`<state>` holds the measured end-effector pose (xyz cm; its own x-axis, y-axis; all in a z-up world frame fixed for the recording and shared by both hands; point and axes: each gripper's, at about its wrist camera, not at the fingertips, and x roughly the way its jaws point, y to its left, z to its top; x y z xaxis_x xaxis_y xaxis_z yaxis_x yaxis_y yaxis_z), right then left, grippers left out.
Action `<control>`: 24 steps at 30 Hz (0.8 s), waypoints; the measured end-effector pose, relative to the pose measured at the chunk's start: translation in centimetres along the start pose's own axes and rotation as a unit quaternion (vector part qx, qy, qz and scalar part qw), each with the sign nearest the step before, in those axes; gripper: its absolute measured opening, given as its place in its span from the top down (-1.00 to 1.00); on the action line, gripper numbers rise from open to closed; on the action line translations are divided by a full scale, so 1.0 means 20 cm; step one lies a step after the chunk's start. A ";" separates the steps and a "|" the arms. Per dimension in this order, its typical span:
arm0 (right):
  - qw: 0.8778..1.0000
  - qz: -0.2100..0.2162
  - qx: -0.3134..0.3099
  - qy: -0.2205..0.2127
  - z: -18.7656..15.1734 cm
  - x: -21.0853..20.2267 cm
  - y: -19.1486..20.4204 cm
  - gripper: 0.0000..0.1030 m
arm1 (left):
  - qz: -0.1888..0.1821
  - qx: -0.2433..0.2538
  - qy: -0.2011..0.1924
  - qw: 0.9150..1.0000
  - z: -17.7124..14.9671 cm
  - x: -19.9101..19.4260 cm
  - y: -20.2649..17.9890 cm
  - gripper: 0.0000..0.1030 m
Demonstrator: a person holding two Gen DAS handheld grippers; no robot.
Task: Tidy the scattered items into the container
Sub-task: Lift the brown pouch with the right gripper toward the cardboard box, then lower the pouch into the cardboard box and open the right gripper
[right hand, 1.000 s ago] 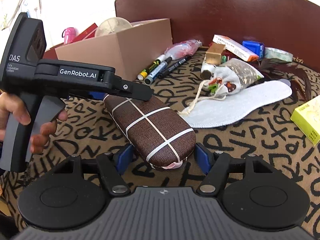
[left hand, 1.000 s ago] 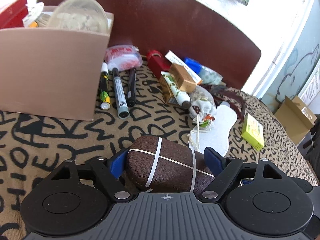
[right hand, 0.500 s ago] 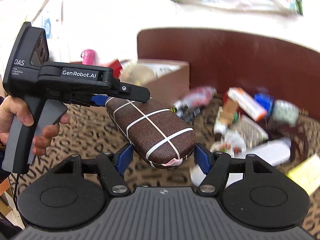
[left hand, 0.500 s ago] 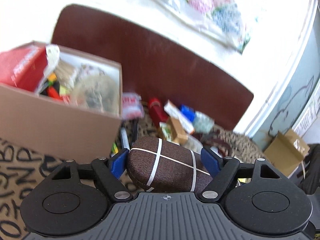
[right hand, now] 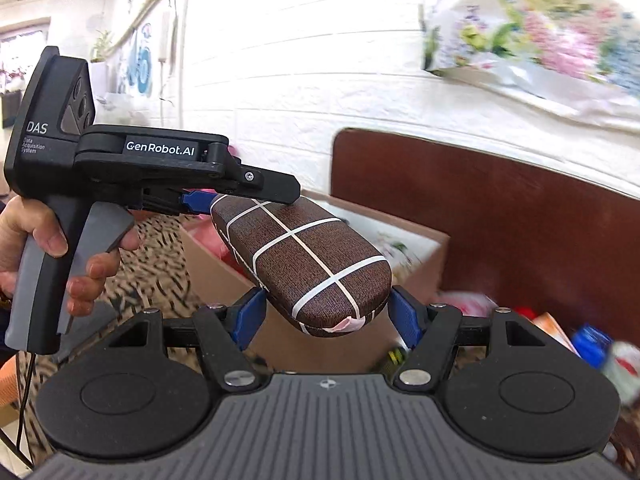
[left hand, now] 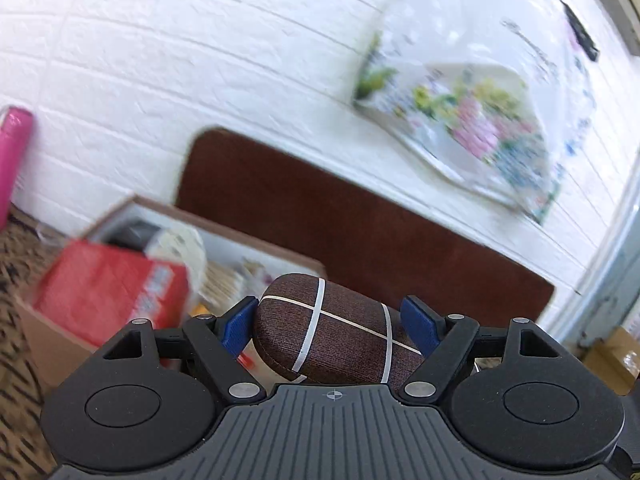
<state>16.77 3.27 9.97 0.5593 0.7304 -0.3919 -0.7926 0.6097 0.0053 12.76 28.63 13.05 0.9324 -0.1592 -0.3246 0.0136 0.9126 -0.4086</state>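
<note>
The brown case (right hand: 304,264) is clamped by both grippers' jaws, with the part-filled box (right hand: 420,276) at two o'clock and more things left.

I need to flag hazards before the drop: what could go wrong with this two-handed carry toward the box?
The brown case is gripped only at its ends by the left gripper and right gripper; uneven motion could twist it loose. The cardboard box already looks crowded, so the case may perch on its contents.
</note>
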 end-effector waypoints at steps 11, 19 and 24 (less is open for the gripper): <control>0.998 0.015 -0.017 0.057 0.29 0.75 -0.05 -0.39 | 0.069 -0.079 -0.003 0.994 0.26 0.43 0.50 -0.70; 0.995 -0.009 -0.015 0.093 0.25 1.05 -0.12 -0.32 | 0.093 -0.077 0.041 0.992 0.24 0.60 0.66 -0.95; 0.994 -0.022 -0.007 0.105 0.24 1.08 -0.15 -0.29 | 0.102 -0.073 0.044 0.991 0.23 0.62 0.66 -0.97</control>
<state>32.29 18.69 5.82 0.5315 0.6219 -0.5751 -0.7725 0.6344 -0.0278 26.06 40.39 7.53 0.8746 -0.0152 -0.4845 -0.2311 0.8656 -0.4443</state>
